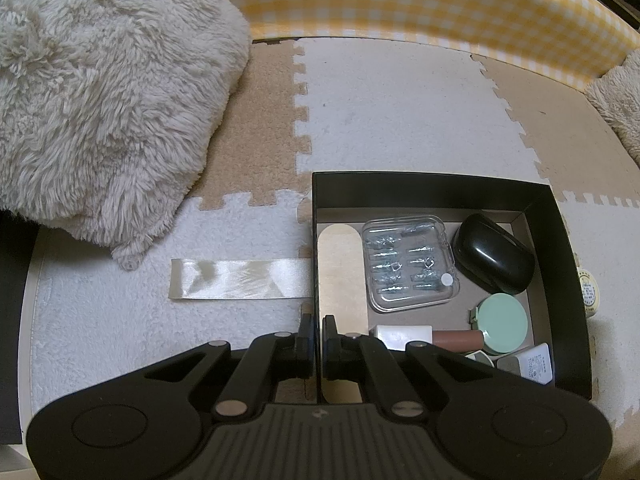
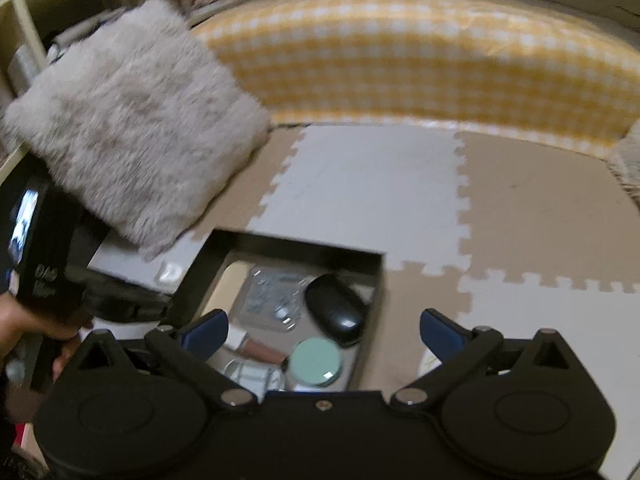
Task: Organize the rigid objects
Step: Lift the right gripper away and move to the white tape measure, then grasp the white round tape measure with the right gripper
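Left tool (image 1: 317,330) pinches black box (image 1: 440,186) left wall; right tool (image 2: 324,330) gapes above.

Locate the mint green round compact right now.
The mint green round compact lies inside the black box, toward its right wall, just in front of the black oval case and at the lip gloss tube's brown end.

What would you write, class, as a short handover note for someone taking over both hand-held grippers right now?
Left hand-held gripper: shut on the left wall of the black box, steadying it.
Right hand-held gripper: open, empty, hovering above the box.
Already in the box: clear plastic case, black oval case, mint round compact, lip gloss tube, wooden board.
Still outside: a small round tin by the right wall and a satin ribbon on the mat.
Next, probably: box the tin.
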{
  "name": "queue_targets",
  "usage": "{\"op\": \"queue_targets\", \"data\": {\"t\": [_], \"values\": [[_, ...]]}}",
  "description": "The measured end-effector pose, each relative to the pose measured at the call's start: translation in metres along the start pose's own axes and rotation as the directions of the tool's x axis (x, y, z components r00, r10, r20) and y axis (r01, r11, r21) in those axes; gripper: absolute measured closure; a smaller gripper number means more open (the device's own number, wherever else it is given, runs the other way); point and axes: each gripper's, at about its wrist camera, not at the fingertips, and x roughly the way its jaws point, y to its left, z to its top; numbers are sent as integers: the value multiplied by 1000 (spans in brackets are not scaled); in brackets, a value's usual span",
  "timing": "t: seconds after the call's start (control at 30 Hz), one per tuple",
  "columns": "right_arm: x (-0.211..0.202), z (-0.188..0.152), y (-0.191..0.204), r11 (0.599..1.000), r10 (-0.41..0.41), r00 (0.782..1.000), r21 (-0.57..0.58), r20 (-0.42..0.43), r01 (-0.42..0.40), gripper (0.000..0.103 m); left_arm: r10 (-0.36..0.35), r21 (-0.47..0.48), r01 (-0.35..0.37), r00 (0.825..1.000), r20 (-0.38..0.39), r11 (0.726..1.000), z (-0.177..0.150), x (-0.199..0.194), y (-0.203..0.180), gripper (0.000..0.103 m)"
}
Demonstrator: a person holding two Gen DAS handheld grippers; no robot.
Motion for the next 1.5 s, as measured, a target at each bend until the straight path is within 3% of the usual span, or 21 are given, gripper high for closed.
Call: {"op": "queue_targets", "data": {"t": [0.37, 0.53, 0.8, 0.87, 1.03, 1.2, 1.33, 1.5], "values": [[10, -7, -67, 975, -191, 979, 134, 76, 180, 0, 1, 1, -1, 1000, 0, 1000, 0, 0, 0, 100], [33, -18, -82, 955, -257, 966, 158, 20, 251, 0, 0, 0, 0, 1000, 1, 1000, 0, 0, -1, 100], [64, -37, -89, 948, -255, 962, 167, -101, 270, 1, 0, 0, 0, 1000, 1, 1000, 0, -1, -1, 100], [66, -39, -88, 952, -228, 967, 180, -114, 246, 12, 1, 1, -1, 1000, 0, 1000, 0, -1, -1, 100], [76, -44, -92, 951, -175, 968, 225, -178, 213, 24, 1, 1, -1, 1000, 0, 1000, 0, -1, -1, 100], [84, -47, -92, 949, -187, 961, 216, -205, 231, 35, 2, 1, -2, 1000, 1, 1000, -1, -1, -1, 100], [88, -49, -90, 957, -165, 964, 201, -209, 207, 50, 3, 2, -3, 1000, 1, 1000, -1, -1, -1, 100], [87, -48, -87, 963, -165, 966, 178, -200, 202, 50, 2, 1, -2, 1000, 1, 1000, -1, -1, -1, 100]]}}
